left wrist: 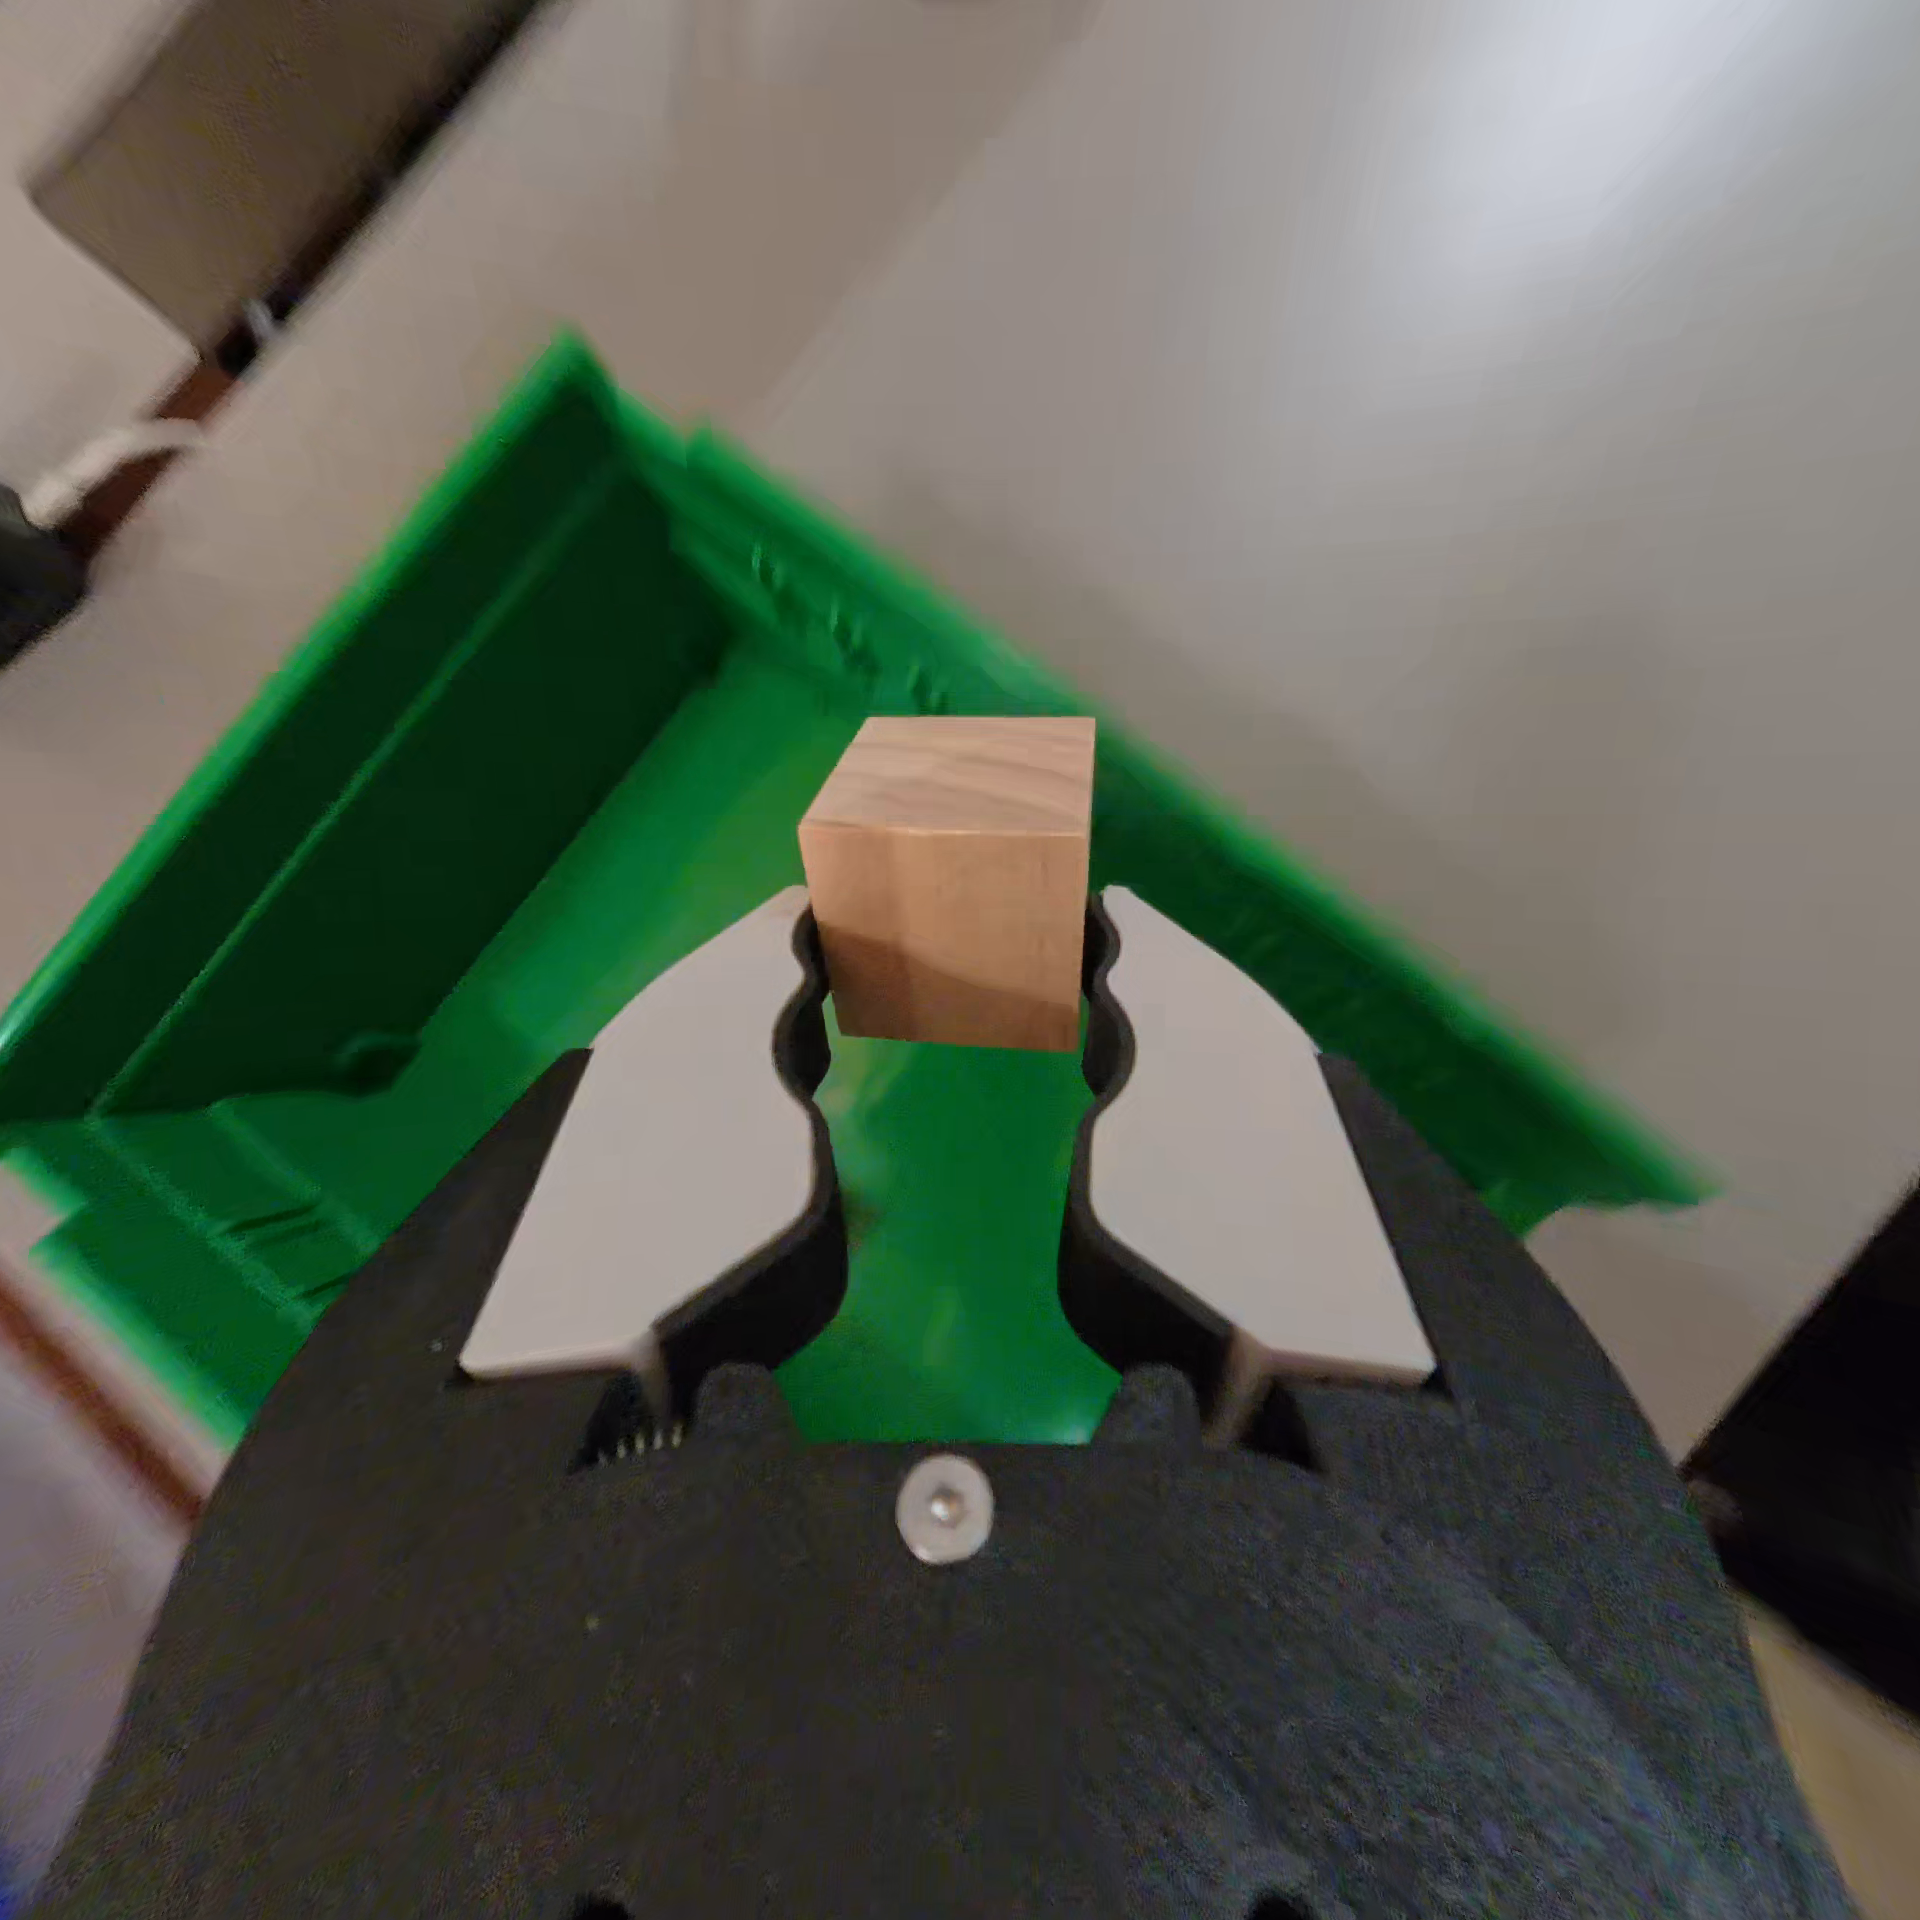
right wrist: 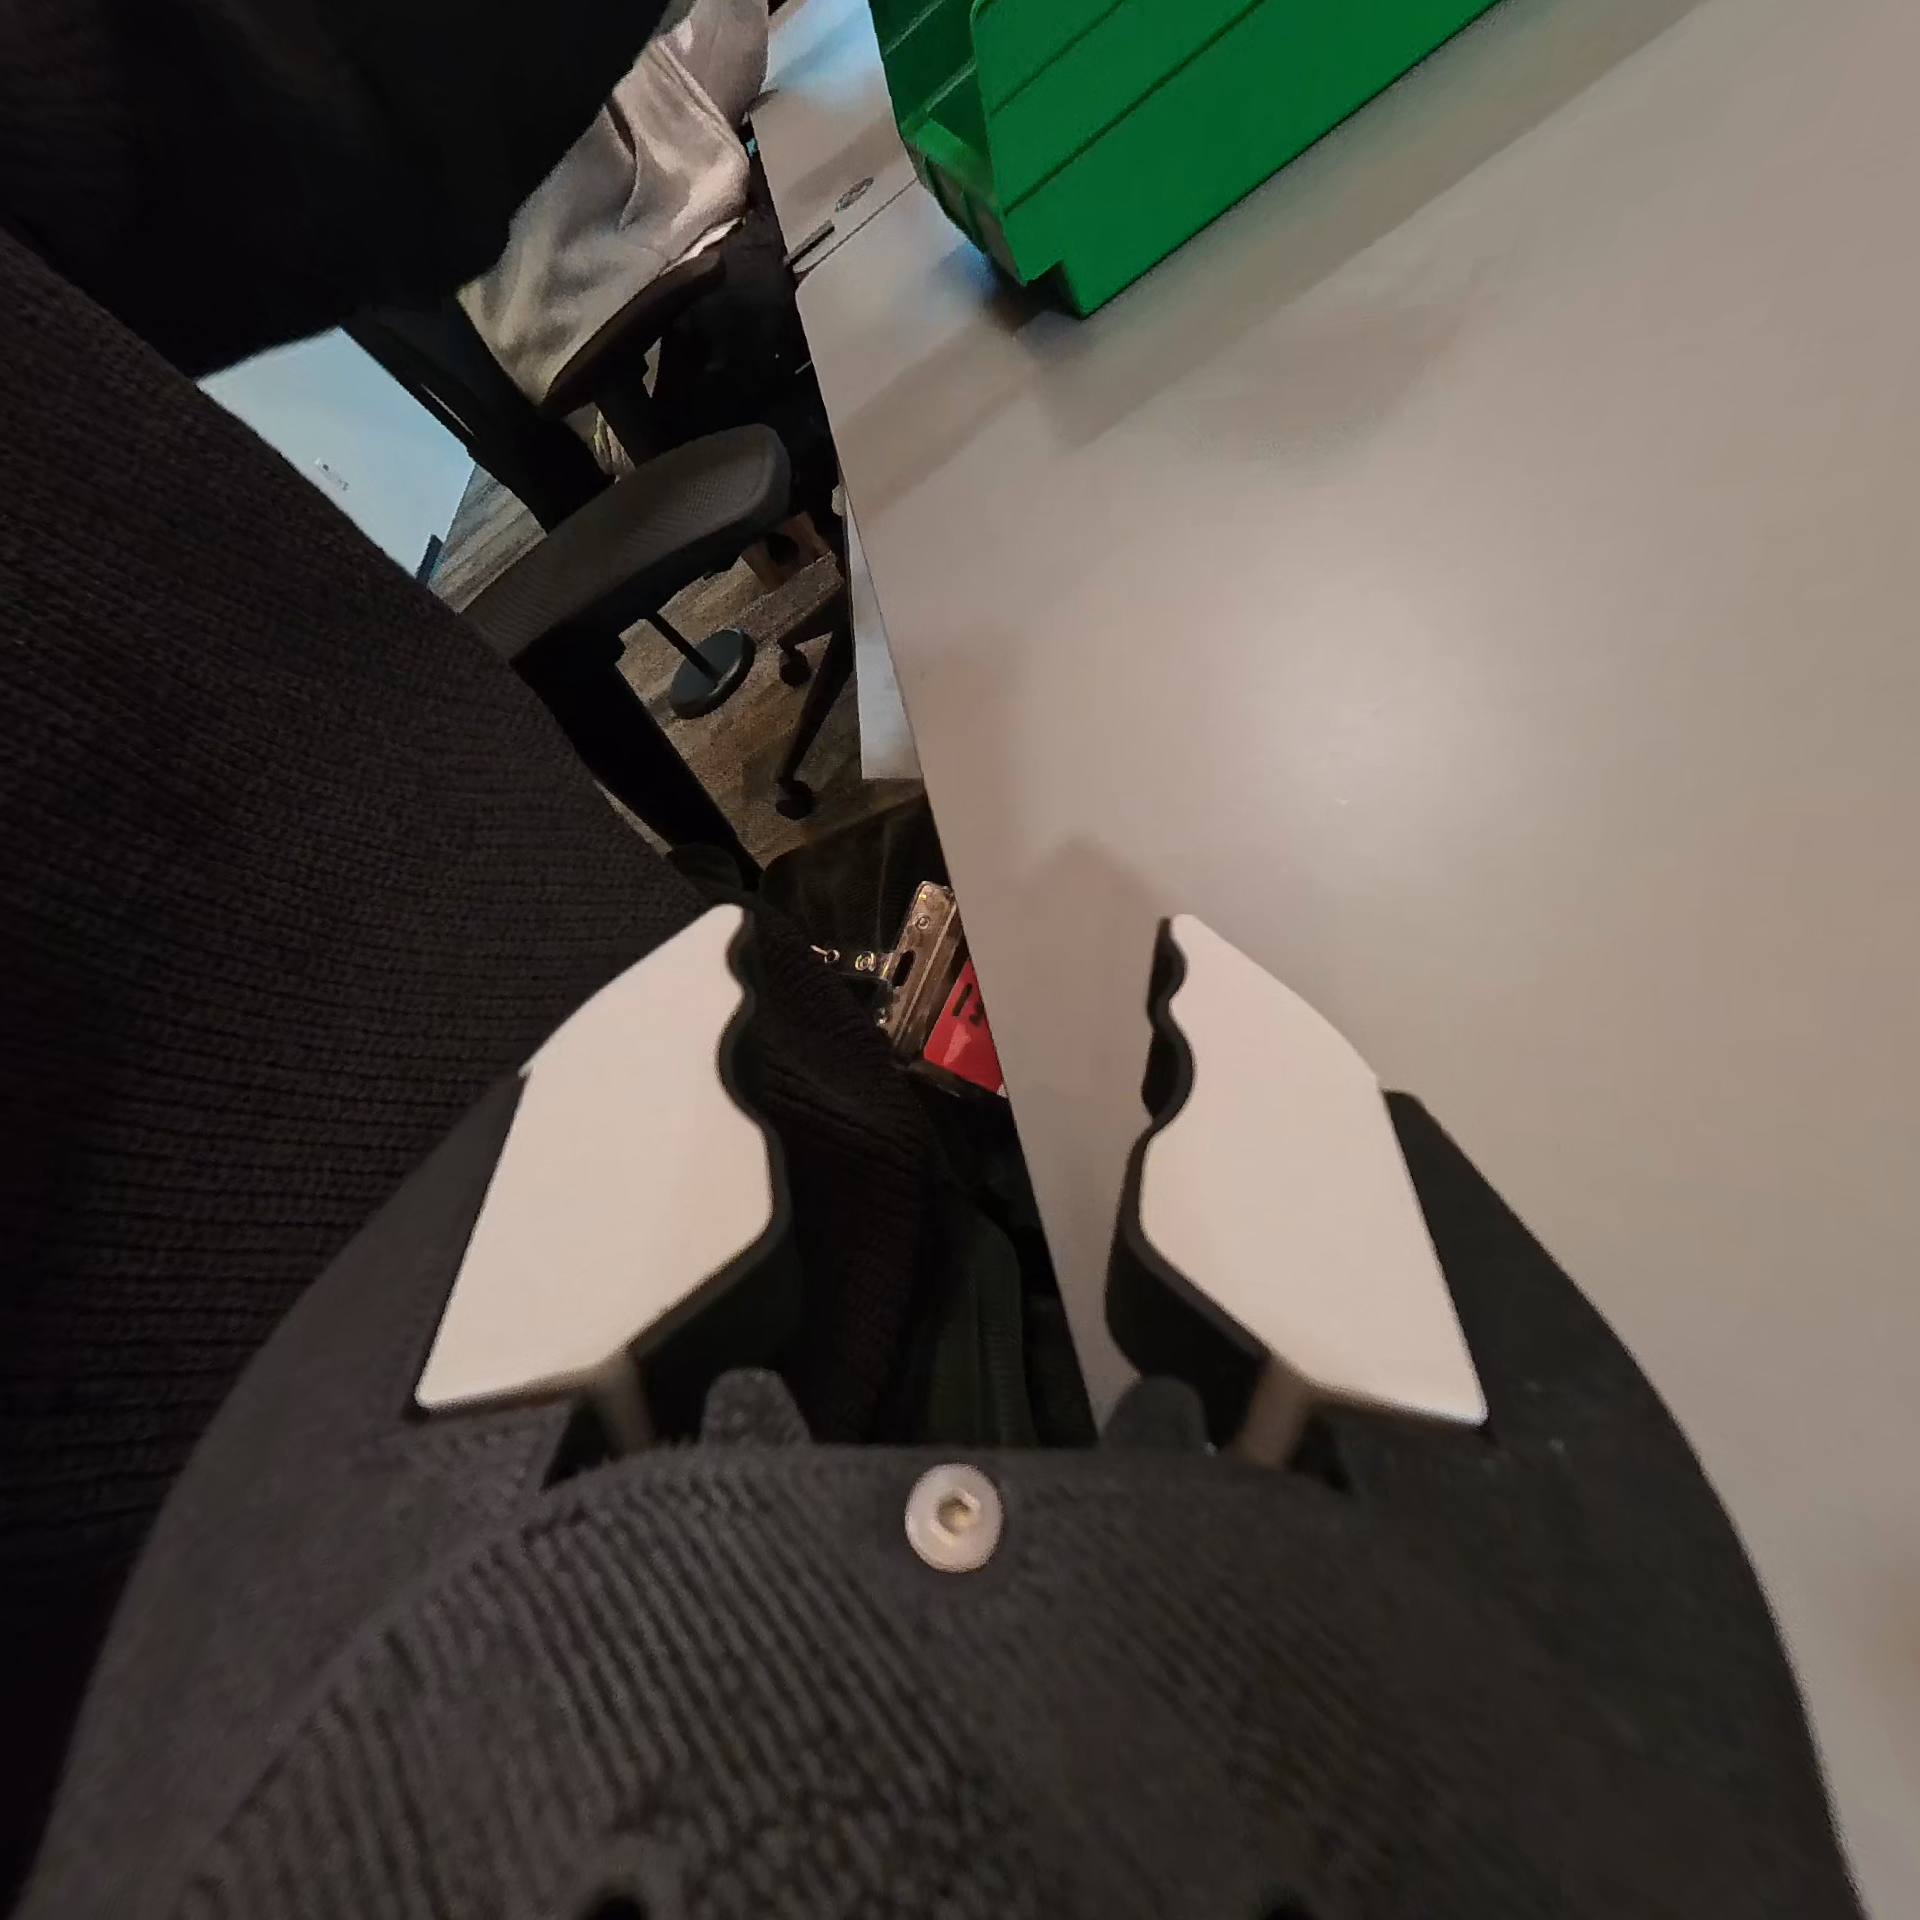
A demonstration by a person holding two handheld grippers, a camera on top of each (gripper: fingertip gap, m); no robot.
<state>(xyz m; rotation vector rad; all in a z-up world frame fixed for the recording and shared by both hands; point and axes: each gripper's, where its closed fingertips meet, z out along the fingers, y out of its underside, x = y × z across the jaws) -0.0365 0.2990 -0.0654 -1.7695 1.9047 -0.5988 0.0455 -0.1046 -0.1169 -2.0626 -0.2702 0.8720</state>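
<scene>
Two tongs: left tongs pinching wooden cube above green bin; right tongs spread, idle, straddling near worktop edge.

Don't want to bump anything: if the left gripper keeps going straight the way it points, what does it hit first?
Probably the green bin: the left gripper, shut on the wooden cube, points into it, towards its far wall. Depth is unclear.
</scene>
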